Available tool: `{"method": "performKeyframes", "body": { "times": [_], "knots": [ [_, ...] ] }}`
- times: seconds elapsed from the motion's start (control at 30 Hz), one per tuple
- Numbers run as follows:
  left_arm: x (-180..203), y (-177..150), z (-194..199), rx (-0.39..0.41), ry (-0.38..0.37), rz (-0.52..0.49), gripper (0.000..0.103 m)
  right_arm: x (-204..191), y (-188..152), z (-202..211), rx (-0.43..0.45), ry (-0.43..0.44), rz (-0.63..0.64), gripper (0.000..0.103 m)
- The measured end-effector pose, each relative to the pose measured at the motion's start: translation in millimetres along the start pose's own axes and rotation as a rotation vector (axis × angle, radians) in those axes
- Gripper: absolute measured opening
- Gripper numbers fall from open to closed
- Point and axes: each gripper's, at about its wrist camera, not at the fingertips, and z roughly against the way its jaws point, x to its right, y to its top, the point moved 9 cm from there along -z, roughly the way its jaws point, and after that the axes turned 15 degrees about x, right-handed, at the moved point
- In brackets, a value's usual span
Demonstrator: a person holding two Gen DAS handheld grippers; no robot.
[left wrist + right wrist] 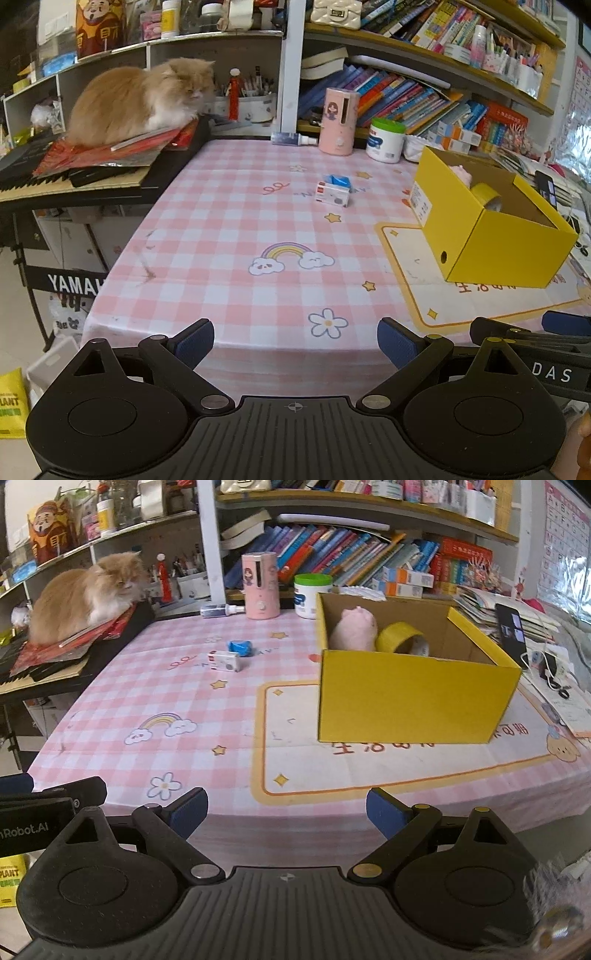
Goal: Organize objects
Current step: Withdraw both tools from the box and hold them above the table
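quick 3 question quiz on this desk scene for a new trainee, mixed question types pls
1. True or false: the yellow box already holds a pink plush toy and a roll of yellow tape.
2. Multiple choice: which loose items lie on the checked tablecloth left of the box? A) a phone and a mug B) a small white box and a blue object C) two books
3. Fill in: both the left hand-held gripper and the right hand-held gripper are ____ and hold nothing.

Key: 1 true; 2 B; 3 open
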Motion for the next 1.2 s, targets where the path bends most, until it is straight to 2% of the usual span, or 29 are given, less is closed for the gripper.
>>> {"method": "performKeyframes", "body": {
  "times": [0.8, 1.2],
  "knots": [
    [-11, 3, -4, 0.004, -0.008, 0.005, 0.097, -21, 5, -5, -0.004, 0.027, 0.013, 0.088],
    [-13, 2, -21, -0.017, 0.004, 0.017, 0.097, -26, 7, -21, -0.028, 0.058, 0.023, 0.082]
  ]
}}
